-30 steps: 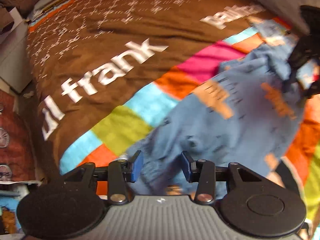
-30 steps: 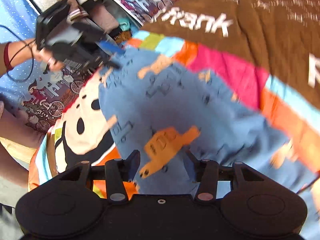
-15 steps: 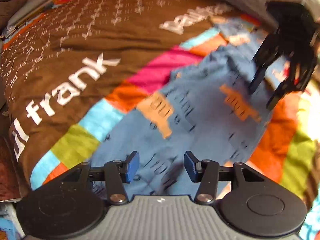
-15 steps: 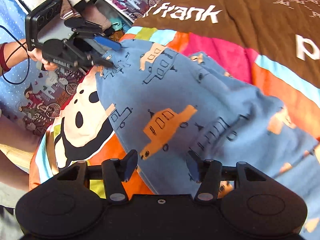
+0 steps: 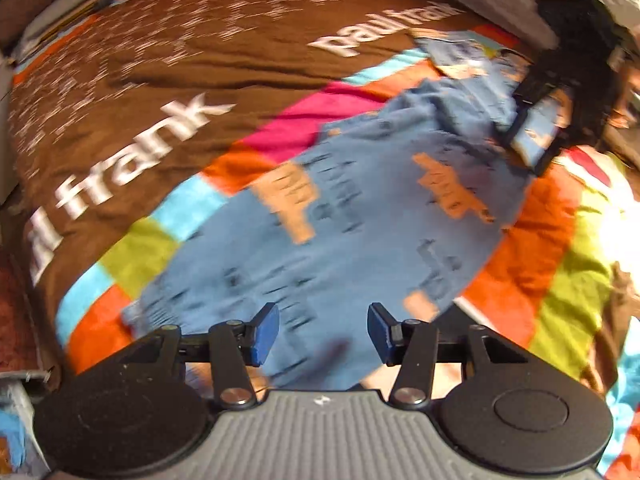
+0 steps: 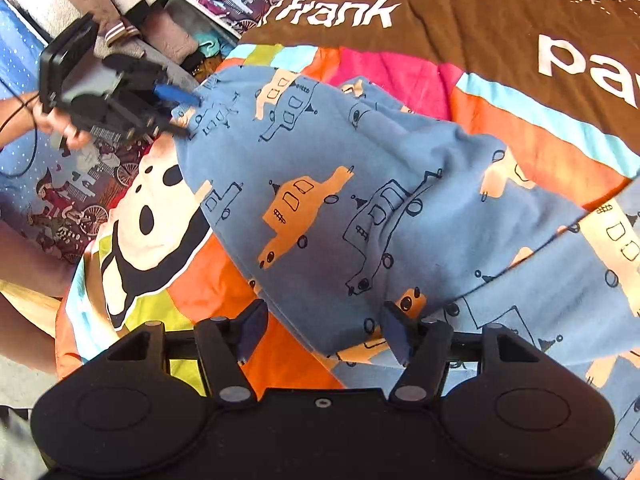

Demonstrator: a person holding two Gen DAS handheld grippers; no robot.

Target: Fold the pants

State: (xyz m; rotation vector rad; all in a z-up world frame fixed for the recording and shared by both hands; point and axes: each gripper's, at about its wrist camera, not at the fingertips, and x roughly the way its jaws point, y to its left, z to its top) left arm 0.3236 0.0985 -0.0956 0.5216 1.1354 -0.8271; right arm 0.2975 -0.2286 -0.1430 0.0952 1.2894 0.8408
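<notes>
The blue pants (image 6: pixel 360 200), printed with orange and outlined cars, lie spread on a bedspread (image 6: pixel 480 20) with a brown field, white lettering and bright coloured blocks. The left gripper (image 5: pixel 323 334) hangs over one end of the pants, its blue fingers (image 5: pixel 264 334) opening and pressing on nothing, the cloth lying beneath the gap. The right gripper (image 6: pixel 324 330) hangs over the other end at the fabric's edge, its fingers (image 6: pixel 250 330) likewise opening and gripping nothing. A hand (image 6: pixel 60 128) holds the left gripper.
</notes>
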